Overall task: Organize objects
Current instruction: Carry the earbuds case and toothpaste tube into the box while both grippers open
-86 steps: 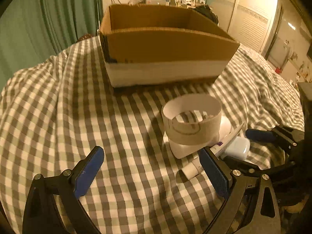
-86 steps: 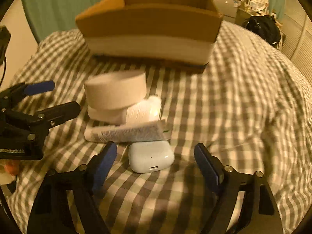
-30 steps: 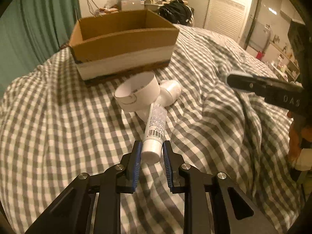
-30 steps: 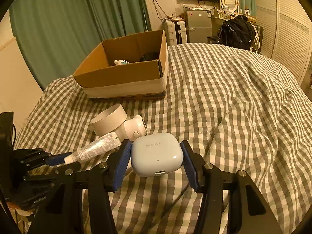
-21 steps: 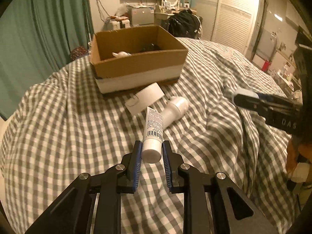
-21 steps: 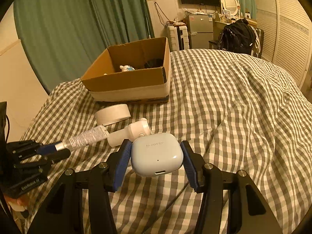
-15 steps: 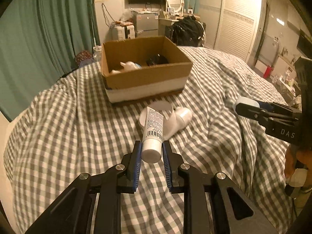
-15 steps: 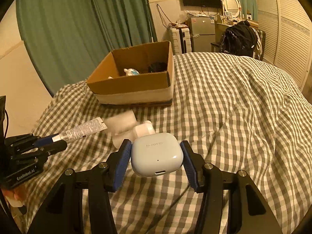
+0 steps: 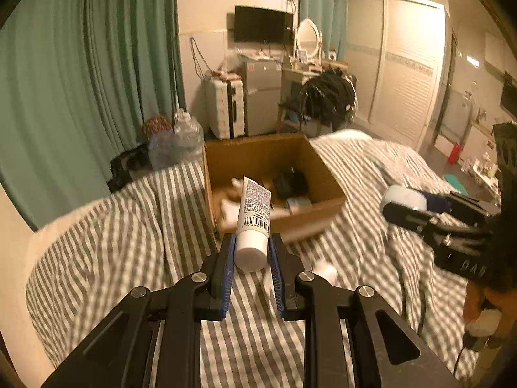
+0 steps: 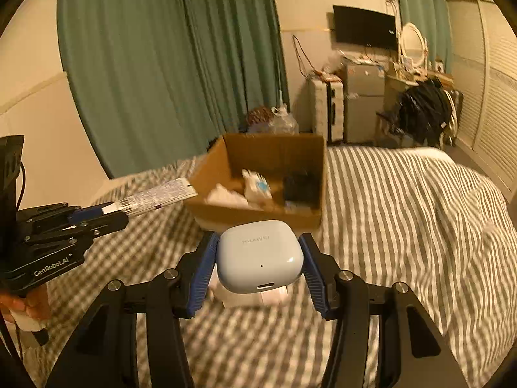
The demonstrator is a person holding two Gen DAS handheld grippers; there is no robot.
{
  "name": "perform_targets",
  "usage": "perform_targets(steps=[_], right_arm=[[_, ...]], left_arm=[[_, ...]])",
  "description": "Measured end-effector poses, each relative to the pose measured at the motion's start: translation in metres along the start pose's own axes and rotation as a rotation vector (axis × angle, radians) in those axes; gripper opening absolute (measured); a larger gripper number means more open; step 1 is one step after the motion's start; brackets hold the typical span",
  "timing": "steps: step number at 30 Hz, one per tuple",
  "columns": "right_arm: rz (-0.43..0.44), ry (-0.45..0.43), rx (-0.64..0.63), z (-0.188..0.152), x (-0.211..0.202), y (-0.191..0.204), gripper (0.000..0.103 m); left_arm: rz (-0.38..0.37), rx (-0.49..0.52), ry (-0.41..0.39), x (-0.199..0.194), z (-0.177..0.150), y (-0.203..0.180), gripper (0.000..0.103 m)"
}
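Observation:
My left gripper [image 9: 251, 260] is shut on a white tube [image 9: 253, 220], held by its cap end high above the bed; the tube points at the open cardboard box [image 9: 323, 205]. My right gripper [image 10: 258, 266] is shut on a pale blue earbud case [image 10: 260, 253], held in the air in front of the box [image 10: 258, 213]. The box holds a white toy [image 10: 257, 182] and a dark object [image 10: 300, 186]. In the right wrist view the left gripper [image 10: 97, 215] and the tube [image 10: 155, 195] show at the left. The right gripper with the case [image 9: 404, 197] shows at the right of the left wrist view.
The box stands on a bed with a grey-and-white checked cover [image 9: 129, 242]. A white bottle [image 9: 324, 270] lies on the cover below the grippers; white things [image 10: 255, 296] also show under the case. Green curtains, a suitcase [image 9: 223, 108] and a small fridge stand behind the bed.
Both grippers have risen and moved towards the box with their objects held; the box's inside now shows more fully. The tape ring and bottle have dropped low in the views.

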State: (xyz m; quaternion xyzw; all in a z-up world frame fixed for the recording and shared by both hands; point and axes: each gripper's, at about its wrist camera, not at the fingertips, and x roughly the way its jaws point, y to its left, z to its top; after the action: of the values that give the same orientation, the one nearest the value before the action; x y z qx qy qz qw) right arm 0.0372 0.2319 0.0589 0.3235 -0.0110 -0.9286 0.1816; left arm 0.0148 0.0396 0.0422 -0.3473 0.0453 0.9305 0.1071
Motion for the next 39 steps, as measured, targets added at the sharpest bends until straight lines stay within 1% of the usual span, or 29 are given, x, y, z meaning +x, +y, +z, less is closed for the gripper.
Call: perform_targets(steps=[3,6,9,13,18,21,23,27,31,32,33,34,35,36,38,39], right_arm=[[-0.007,-0.01,-0.026,0.02,0.016,0.006,0.052],[-0.007,-0.007,-0.029,0.038,0.038,0.006,0.052],[-0.019,0.001,-0.022,0.051,0.062,-0.001,0.052],[-0.033,0.011,0.026,0.065,0.098,-0.019,0.052],[-0.048,0.041,0.093,0.069,0.136,-0.043,0.052],[-0.045,0.063,0.136,0.064,0.154,-0.054,0.052],[-0.041,0.073,0.141,0.057,0.161,-0.057,0.052],[-0.03,0.09,0.145,0.05,0.169,-0.057,0.052],[-0.024,0.105,0.136,0.045,0.17,-0.053,0.052],[-0.014,0.102,0.138,0.045,0.169,-0.052,0.054],[-0.004,0.092,0.141,0.045,0.166,-0.051,0.058],[-0.002,0.082,0.143,0.046,0.163,-0.051,0.068],[-0.001,0.07,0.144,0.048,0.158,-0.05,0.072],[-0.001,0.06,0.145,0.049,0.152,-0.05,0.072],[-0.003,0.042,0.146,0.051,0.14,-0.049,0.072],[-0.007,0.033,0.147,0.052,0.132,-0.05,0.072]], left_arm=[[0.009,0.004,-0.022,0.012,0.025,0.004,0.021],[0.018,0.012,-0.031,0.028,0.043,0.006,0.021],[0.027,0.017,-0.027,0.052,0.059,0.007,0.021],[0.021,0.015,-0.002,0.094,0.075,0.01,0.021],[0.018,0.03,0.038,0.139,0.07,0.006,0.021],[0.009,0.033,0.062,0.157,0.063,0.006,0.021],[0.002,0.033,0.083,0.169,0.057,0.005,0.021],[-0.011,0.037,0.109,0.182,0.043,0.003,0.021],[-0.006,0.042,0.117,0.186,0.034,0.002,0.021],[-0.008,0.041,0.12,0.186,0.033,0.003,0.022],[-0.014,0.04,0.129,0.186,0.029,0.003,0.023],[-0.017,0.038,0.135,0.186,0.028,0.004,0.024],[-0.018,0.036,0.142,0.185,0.027,0.005,0.025],[-0.016,0.031,0.153,0.183,0.025,0.006,0.027],[-0.009,0.027,0.163,0.175,0.025,0.009,0.041],[-0.006,0.026,0.159,0.172,0.025,0.01,0.056]])
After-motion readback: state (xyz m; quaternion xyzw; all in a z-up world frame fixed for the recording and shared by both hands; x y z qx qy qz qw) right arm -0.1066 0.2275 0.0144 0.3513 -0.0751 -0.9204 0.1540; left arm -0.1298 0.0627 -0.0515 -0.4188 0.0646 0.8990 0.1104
